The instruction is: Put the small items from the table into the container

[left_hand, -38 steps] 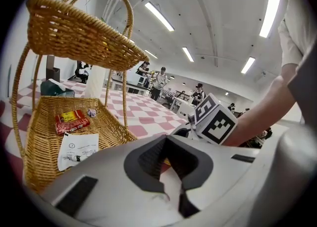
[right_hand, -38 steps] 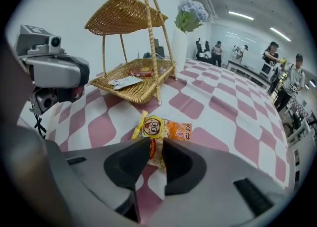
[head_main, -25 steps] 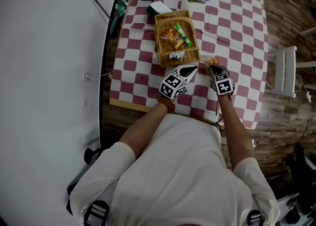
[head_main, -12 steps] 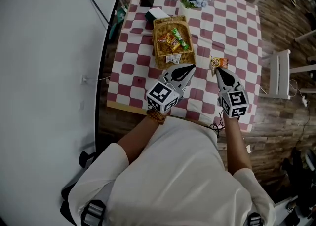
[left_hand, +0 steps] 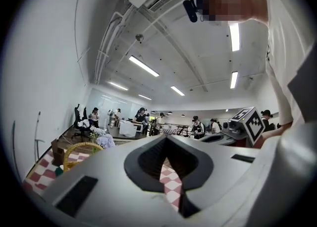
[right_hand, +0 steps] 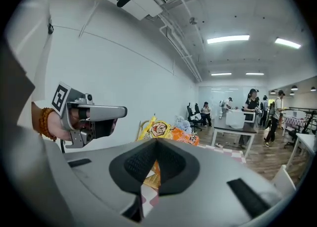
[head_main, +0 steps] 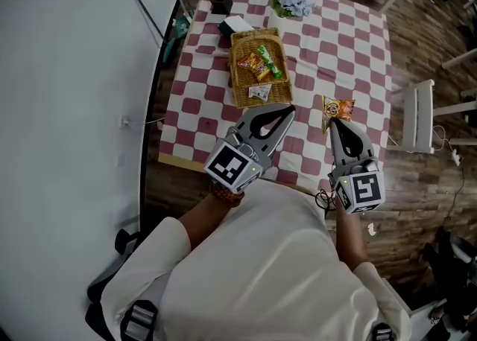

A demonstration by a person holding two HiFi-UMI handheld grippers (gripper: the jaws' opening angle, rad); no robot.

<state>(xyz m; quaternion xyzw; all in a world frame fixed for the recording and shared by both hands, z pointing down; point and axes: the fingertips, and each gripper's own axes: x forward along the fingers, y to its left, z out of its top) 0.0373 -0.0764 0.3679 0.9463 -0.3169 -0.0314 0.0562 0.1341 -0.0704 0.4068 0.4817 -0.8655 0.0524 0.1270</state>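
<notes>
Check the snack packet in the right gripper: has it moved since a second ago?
Yes. The snack packet now sits farther right of the wicker basket, apparently lifted by the right gripper.

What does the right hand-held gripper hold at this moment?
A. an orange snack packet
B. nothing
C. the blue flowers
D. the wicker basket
A: the right hand-held gripper has its jaws closed on the orange snack packet, which sticks out past the tips in the right gripper view.

Bright ceiling strip lights (left_hand: 143, 66), fisheye edges (black vignette), head view perhaps dim
</notes>
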